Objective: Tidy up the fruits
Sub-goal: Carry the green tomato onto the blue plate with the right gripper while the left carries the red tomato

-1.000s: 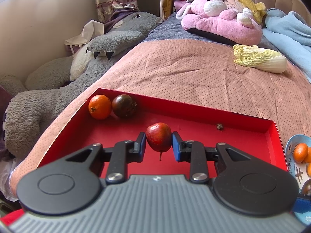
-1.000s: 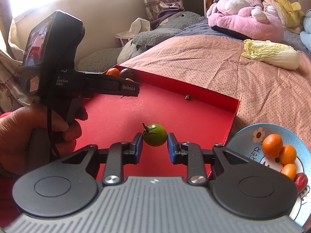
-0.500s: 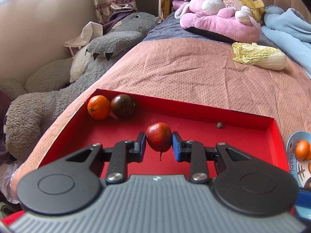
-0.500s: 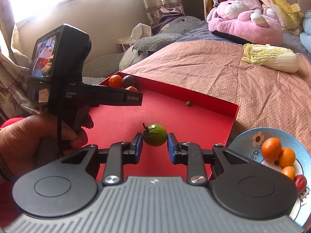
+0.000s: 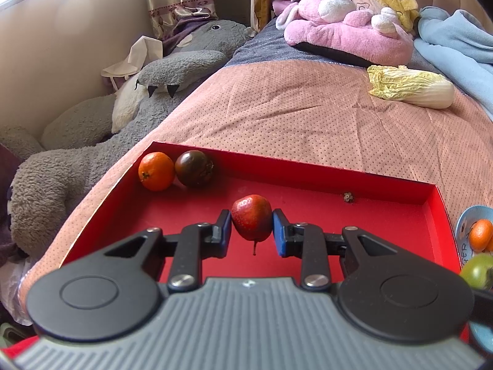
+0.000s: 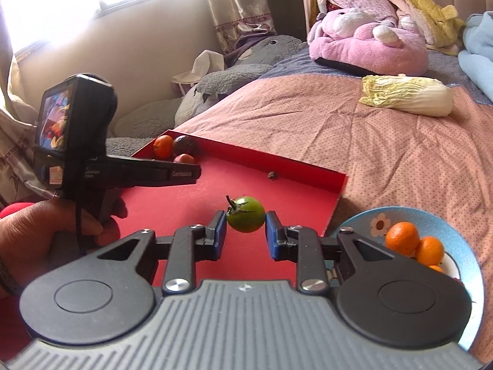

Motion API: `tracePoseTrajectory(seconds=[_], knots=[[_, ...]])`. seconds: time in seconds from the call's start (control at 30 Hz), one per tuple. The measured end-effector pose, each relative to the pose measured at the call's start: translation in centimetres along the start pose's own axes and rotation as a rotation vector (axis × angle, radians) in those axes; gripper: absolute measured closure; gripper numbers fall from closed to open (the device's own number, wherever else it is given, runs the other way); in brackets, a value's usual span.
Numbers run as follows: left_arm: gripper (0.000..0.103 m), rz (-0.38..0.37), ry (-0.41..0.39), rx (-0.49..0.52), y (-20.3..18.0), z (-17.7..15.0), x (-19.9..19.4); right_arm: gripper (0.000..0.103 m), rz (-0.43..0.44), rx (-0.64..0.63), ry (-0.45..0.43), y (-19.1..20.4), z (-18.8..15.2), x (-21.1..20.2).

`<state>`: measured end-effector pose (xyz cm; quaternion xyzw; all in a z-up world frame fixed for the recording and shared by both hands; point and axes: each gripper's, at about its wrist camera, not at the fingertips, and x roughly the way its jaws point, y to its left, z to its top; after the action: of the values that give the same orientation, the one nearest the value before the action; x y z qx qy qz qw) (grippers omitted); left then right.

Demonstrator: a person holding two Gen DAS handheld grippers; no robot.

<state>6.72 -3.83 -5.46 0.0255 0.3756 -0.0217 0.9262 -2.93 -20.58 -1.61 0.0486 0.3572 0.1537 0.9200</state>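
My left gripper (image 5: 252, 227) is shut on a red fruit (image 5: 251, 221) and holds it over the red tray (image 5: 326, 175). An orange (image 5: 156, 171) and a dark purple fruit (image 5: 194, 168) lie in the tray's far left corner. My right gripper (image 6: 245, 224) is shut on a green tomato (image 6: 246, 214) above the tray's right half (image 6: 308, 191). The left gripper (image 6: 123, 172) shows in the right wrist view, held by a hand. A blue plate (image 6: 443, 225) with oranges (image 6: 402, 237) lies right of the tray.
A small dark stem bit (image 5: 348, 197) lies in the tray near its far wall. A napa cabbage (image 5: 409, 88), a pink plush (image 5: 345, 34) and a blue blanket (image 5: 456, 37) lie farther up the bed. A grey plush (image 5: 92, 141) lies left of the bed.
Both grippers have moved slightly forward and left over the tray, each still holding its fruit. The left gripper has come closer to the orange and dark fruit.
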Motion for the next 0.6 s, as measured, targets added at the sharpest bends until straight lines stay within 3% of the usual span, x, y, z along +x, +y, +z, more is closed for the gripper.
tracePoseTrajectory(seconds=[0.6], knots=[[0.071,0.002,-0.003,0.015,-0.3,-0.2,0.0,0.071,-0.211,0.114,0.001,-9.3,-2.1,-2.0]])
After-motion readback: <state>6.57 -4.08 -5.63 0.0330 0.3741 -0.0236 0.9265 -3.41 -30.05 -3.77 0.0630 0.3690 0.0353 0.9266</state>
